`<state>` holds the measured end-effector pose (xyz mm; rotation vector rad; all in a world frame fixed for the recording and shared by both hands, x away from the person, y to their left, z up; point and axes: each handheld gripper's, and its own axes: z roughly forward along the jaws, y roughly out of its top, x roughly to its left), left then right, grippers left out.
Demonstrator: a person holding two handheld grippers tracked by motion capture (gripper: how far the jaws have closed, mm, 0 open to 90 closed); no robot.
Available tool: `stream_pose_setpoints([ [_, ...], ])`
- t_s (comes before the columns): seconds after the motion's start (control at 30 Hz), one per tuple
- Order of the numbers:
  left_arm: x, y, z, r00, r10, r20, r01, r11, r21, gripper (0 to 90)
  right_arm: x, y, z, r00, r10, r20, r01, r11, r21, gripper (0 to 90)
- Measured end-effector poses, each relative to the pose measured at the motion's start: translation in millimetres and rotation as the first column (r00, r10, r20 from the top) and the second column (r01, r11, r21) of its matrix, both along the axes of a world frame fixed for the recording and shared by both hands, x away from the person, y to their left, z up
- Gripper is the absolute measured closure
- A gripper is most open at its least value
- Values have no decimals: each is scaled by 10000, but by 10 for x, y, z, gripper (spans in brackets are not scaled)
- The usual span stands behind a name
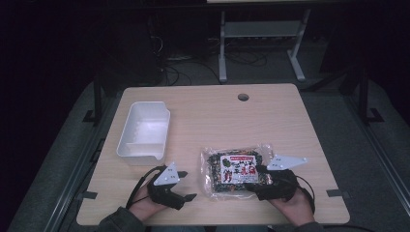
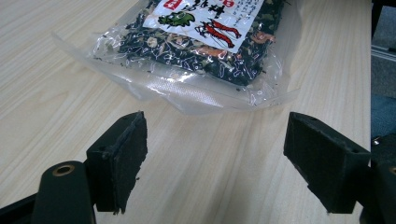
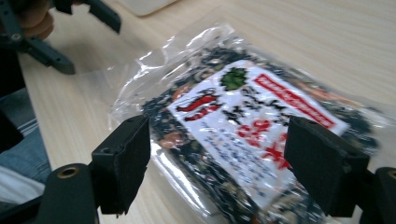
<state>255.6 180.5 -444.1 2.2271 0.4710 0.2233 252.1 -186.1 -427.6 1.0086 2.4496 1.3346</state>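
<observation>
pale wood table [image 1: 203, 116], dark room

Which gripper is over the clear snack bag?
The right gripper: its open fingers straddle the clear dark-filled snack bag; the left gripper sits beside it over bare table.

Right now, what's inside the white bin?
From the high view, the white bin looks empty: its pale floor and inner walls show, with nothing standing in it. The strip just behind its near wall is hidden. The snack bag lies apart, flat on the table.
</observation>
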Motion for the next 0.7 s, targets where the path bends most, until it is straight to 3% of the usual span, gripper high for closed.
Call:
stream_pose_setpoints([
  [0.43, 3, 1, 1, 10000, 9, 11, -9, 10000, -1, 209, -29, -383, 64, 9897, -1420, -157, 1423, 9897, 178, 225],
  [0.6, 2, -3, 0, 10000, -16, 32, 16, 10000, 38, 208, -78, -572, 51, 9735, -2247, -420, 2255, 9741, 151, 243],
  [0.63, 2, -3, 0, 10000, -16, 32, 16, 10000, 38, 209, -78, -572, 51, 9735, -2247, -420, 2255, 9741, 151, 243],
  [0.7, 1, -9, -3, 10000, -35, 22, 35, 10000, 55, 209, -102, -675, 24, 9635, -2616, -566, 2626, 9648, 125, 271],
])
